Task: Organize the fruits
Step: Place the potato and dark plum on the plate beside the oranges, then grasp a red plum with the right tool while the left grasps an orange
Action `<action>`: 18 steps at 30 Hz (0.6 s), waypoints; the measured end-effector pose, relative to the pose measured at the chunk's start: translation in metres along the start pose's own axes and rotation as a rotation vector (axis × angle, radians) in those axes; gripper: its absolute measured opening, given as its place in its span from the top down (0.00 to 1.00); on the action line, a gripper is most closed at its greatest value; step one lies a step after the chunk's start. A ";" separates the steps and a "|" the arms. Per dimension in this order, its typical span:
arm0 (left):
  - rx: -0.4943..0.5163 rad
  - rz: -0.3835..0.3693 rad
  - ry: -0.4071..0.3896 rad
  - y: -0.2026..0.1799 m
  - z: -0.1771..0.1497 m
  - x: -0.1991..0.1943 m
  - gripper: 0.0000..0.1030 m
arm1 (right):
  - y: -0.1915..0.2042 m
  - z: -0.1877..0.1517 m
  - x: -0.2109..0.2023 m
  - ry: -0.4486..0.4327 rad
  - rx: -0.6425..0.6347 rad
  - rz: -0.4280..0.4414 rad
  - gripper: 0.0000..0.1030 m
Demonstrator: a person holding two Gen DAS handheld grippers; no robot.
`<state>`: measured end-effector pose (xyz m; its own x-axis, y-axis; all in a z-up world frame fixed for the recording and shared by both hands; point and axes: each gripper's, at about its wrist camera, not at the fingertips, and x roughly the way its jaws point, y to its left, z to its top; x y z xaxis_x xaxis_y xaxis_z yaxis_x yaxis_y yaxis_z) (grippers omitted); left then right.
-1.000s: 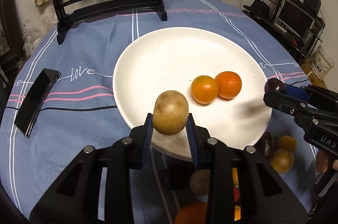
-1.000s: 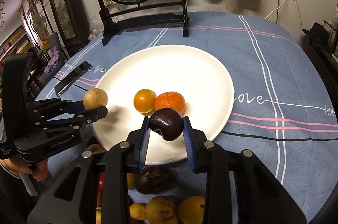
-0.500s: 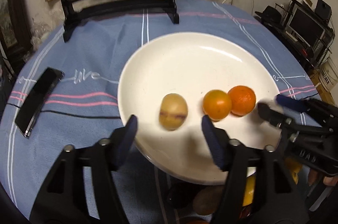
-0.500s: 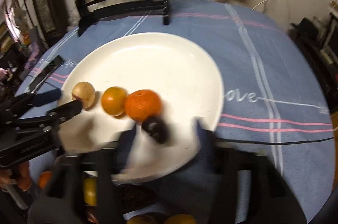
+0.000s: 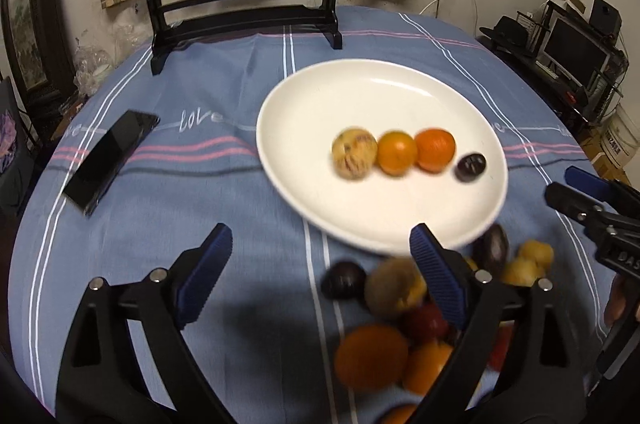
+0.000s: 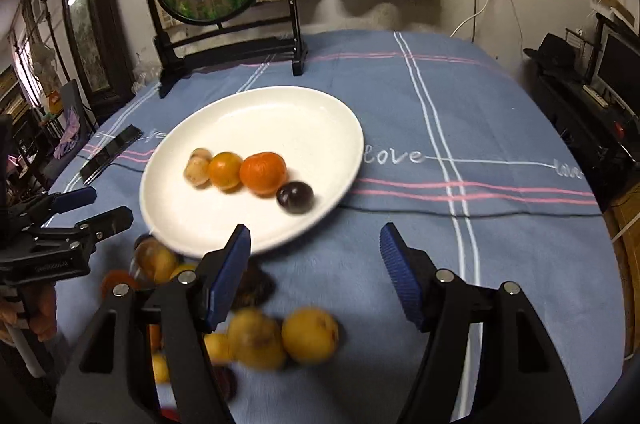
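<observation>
A white plate [image 5: 304, 92] [image 6: 240, 104] holds a row of fruit: a tan fruit [image 5: 354, 153] [image 6: 197, 171], an orange [image 5: 397, 152] [image 6: 225, 170], a tangerine [image 5: 435, 149] [image 6: 263, 172] and a dark plum [image 5: 471, 167] [image 6: 295, 197]. My left gripper [image 5: 320, 236] [image 6: 104, 206] hangs over the cloth at the plate's near edge, its jaws still opening with nothing between them. My right gripper [image 6: 315, 236] [image 5: 568, 188] stands open and empty near the plate's near right edge. A pile of loose fruit [image 5: 384, 304] [image 6: 280, 336] lies on the cloth under both grippers.
A black phone [image 5: 112, 160] lies on the blue tablecloth left of the plate. A round goldfish screen on a black stand [image 5: 240, 12] stands at the table's far side. A desk with a monitor [image 5: 576, 52] is beyond the right edge.
Both grippers opened and let go: the tan fruit and the dark plum now lie on the plate beside the two orange fruits. Both grippers pulled back to the plate's near edge.
</observation>
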<state>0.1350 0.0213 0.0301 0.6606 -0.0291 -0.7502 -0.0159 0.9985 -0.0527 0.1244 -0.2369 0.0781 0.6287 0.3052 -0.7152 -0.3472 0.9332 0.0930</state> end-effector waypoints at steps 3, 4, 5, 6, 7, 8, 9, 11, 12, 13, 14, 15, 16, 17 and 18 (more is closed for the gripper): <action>-0.012 0.002 0.003 0.000 -0.019 -0.013 0.09 | 0.005 -0.021 -0.019 0.002 -0.022 0.049 0.34; -0.015 0.007 0.001 0.000 -0.025 -0.017 0.08 | 0.008 -0.027 -0.022 0.008 -0.034 0.061 0.34; -0.016 0.010 -0.002 -0.001 -0.033 -0.021 0.08 | 0.013 -0.038 -0.027 0.016 -0.057 0.082 0.33; -0.014 0.011 -0.003 -0.001 -0.040 -0.025 0.08 | 0.018 -0.049 -0.031 0.022 -0.074 0.100 0.33; -0.014 0.008 -0.001 -0.001 -0.046 -0.028 0.08 | 0.021 -0.055 -0.033 0.029 -0.083 0.110 0.33; -0.020 -0.001 0.006 0.000 -0.053 -0.032 0.08 | 0.025 -0.066 -0.036 0.042 -0.091 0.124 0.33; -0.024 -0.007 0.011 0.001 -0.059 -0.034 0.08 | 0.028 -0.074 -0.038 0.053 -0.091 0.137 0.33; -0.024 -0.002 0.016 0.002 -0.068 -0.039 0.08 | 0.031 -0.089 -0.043 0.070 -0.082 0.169 0.33; -0.026 0.000 0.020 0.003 -0.074 -0.042 0.08 | 0.033 -0.094 -0.046 0.074 -0.077 0.184 0.33; -0.027 -0.001 0.024 0.004 -0.078 -0.044 0.07 | 0.034 -0.098 -0.048 0.076 -0.077 0.191 0.33; -0.030 -0.002 0.029 0.005 -0.083 -0.046 0.07 | 0.036 -0.103 -0.051 0.076 -0.081 0.192 0.33; -0.032 -0.001 0.033 0.006 -0.087 -0.047 0.07 | 0.038 -0.107 -0.054 0.075 -0.086 0.192 0.33; -0.037 0.002 0.037 0.008 -0.091 -0.049 0.07 | 0.040 -0.112 -0.057 0.077 -0.095 0.193 0.33; -0.043 0.002 0.039 0.010 -0.095 -0.051 0.07 | 0.043 -0.114 -0.059 0.077 -0.104 0.194 0.33; -0.048 0.001 0.041 0.012 -0.099 -0.052 0.07 | 0.046 -0.116 -0.060 0.078 -0.118 0.197 0.33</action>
<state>0.0264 0.0301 0.0033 0.6289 -0.0313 -0.7768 -0.0527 0.9952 -0.0827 -0.0101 -0.2345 0.0449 0.4868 0.4594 -0.7430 -0.5400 0.8268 0.1574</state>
